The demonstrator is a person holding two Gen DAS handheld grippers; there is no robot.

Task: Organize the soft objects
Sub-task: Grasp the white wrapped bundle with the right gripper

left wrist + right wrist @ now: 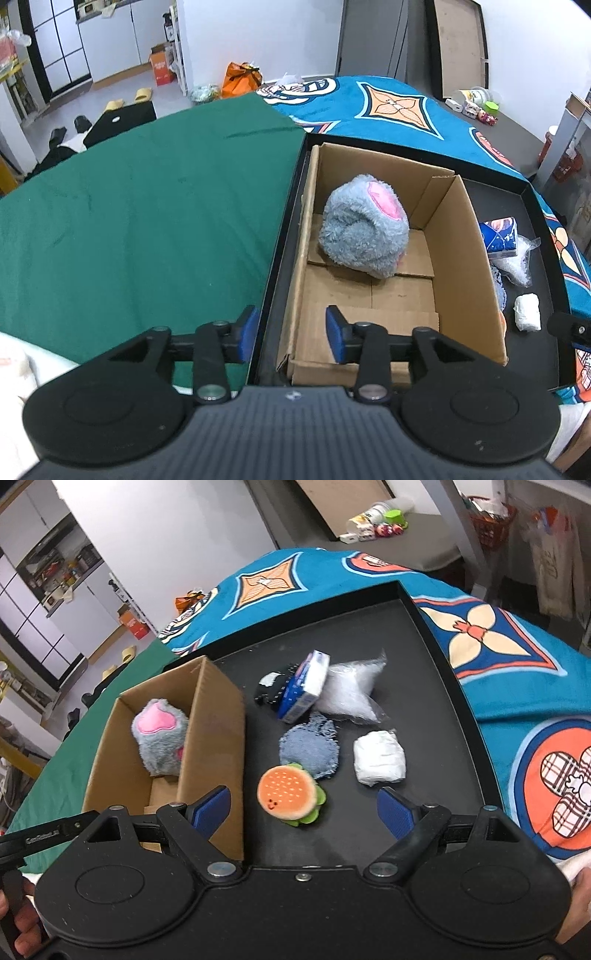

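Observation:
A grey plush with a pink patch lies in a cardboard box on a black tray; it also shows in the right wrist view. My left gripper is open and empty over the box's near left wall. My right gripper is open and empty, just above a burger plush. Beside it on the tray lie a denim pad, a white wrapped bundle, a blue tissue pack, a clear bag of white filling and a black-white item.
The tray rests on a blue patterned cloth next to a green cloth. The box stands at the tray's left side. A grey surface with small items is behind. The floor with shoes lies beyond the green cloth.

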